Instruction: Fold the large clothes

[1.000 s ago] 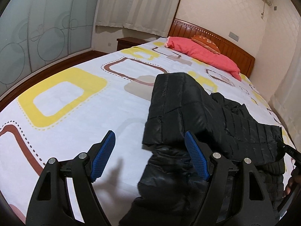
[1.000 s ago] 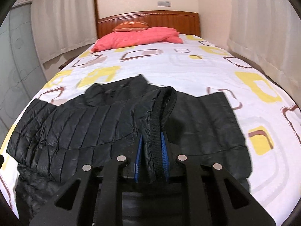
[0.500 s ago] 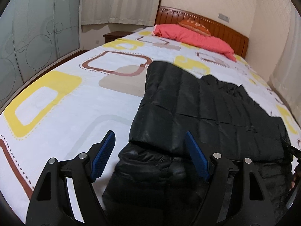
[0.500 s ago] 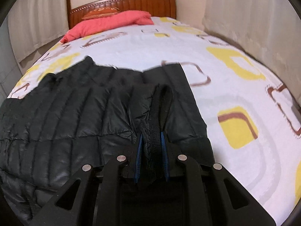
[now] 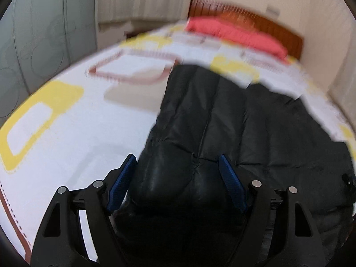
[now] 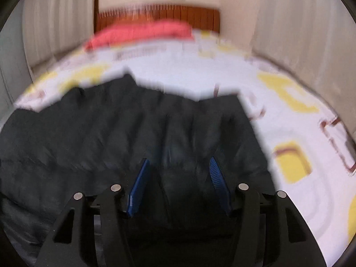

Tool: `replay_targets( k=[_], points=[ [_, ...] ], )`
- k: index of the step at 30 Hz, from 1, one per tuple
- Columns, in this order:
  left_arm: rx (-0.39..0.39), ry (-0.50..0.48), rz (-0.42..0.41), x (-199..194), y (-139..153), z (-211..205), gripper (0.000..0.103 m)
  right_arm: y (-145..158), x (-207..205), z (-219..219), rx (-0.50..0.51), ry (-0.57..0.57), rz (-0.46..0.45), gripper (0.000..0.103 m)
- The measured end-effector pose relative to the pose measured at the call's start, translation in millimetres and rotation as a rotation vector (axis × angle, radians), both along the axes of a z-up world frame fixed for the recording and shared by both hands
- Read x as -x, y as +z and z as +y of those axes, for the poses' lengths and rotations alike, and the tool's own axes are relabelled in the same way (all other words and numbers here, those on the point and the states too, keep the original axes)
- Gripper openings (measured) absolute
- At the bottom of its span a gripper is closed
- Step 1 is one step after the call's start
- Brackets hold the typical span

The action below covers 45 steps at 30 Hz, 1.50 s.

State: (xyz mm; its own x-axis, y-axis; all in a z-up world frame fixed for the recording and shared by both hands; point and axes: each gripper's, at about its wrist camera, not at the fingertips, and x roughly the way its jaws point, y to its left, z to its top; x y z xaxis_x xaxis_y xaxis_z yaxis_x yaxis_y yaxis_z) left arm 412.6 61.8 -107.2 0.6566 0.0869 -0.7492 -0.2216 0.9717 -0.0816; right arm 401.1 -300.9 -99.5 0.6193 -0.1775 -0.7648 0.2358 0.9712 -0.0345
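A black quilted puffer jacket (image 5: pixel 233 122) lies partly folded on the bed; it also shows in the right wrist view (image 6: pixel 133 129). My left gripper (image 5: pixel 178 162) is open, its blue pads straddling the jacket's near left edge just above the fabric. My right gripper (image 6: pixel 179 164) is open over the jacket's near right part, holding nothing. Both views are blurred by motion.
The bed has a white sheet (image 5: pixel 77 115) with yellow and brown squares. A red pillow (image 5: pixel 235 35) lies by the wooden headboard (image 6: pixel 160 15). Curtains (image 6: pixel 289 22) hang on the right, a frosted wardrobe door (image 5: pixel 33 33) stands on the left.
My right gripper has opened and let go of the jacket's edge, which now lies flat. My left gripper has moved right, over the jacket. Both cameras are moving.
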Motion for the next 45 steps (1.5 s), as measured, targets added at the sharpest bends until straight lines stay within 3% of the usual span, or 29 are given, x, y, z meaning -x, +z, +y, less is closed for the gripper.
replay_targets(
  k=[2, 4, 9, 11, 14, 18, 21, 24, 28, 31, 35, 39, 45],
  points=[
    [0.033, -0.006, 0.032, -5, -7, 4, 0.074, -9, -3, 0, -0.002, 0.003, 0.003, 0.056],
    [0.037, -0.002, 0.024, 0, 3, 5, 0.068, 6, -3, 1, -0.015, -0.008, -0.001, 0.056],
    [-0.010, 0.012, -0.148, 11, 49, -8, 0.070, 34, -16, 12, 0.024, -0.005, -0.102, 0.056],
    [-0.026, -0.006, -0.119, -6, 40, -14, 0.072, 25, -30, 13, 0.016, -0.007, -0.088, 0.056],
    [-0.059, -0.019, 0.021, -35, 4, -18, 0.074, -7, -57, 13, -0.003, 0.004, 0.020, 0.058],
    [-0.043, -0.013, -0.065, -23, 16, -15, 0.073, 9, -42, 10, -0.005, -0.027, -0.036, 0.058],
    [-0.074, -0.036, 0.013, -37, -4, -20, 0.074, -14, -44, 13, 0.029, -0.015, -0.011, 0.059],
    [-0.071, -0.040, -0.015, -28, 10, -21, 0.074, 1, -38, 10, 0.012, -0.015, -0.014, 0.059],
    [-0.015, -0.058, -0.039, 6, 26, -8, 0.074, 17, -2, 5, -0.010, -0.007, -0.046, 0.059],
    [0.080, -0.036, -0.032, 49, 32, 17, 0.074, 24, 38, -5, -0.030, -0.011, -0.045, 0.059],
    [0.144, 0.020, -0.023, 110, 33, 44, 0.075, 28, 101, -22, -0.053, -0.039, -0.033, 0.060],
    [0.179, 0.063, 0.011, 182, 26, 65, 0.075, 28, 166, -37, -0.047, -0.085, -0.019, 0.060],
    [0.290, 0.087, 0.073, 267, 5, 82, 0.076, 12, 259, -61, -0.141, -0.171, 0.024, 0.060]
  ],
)
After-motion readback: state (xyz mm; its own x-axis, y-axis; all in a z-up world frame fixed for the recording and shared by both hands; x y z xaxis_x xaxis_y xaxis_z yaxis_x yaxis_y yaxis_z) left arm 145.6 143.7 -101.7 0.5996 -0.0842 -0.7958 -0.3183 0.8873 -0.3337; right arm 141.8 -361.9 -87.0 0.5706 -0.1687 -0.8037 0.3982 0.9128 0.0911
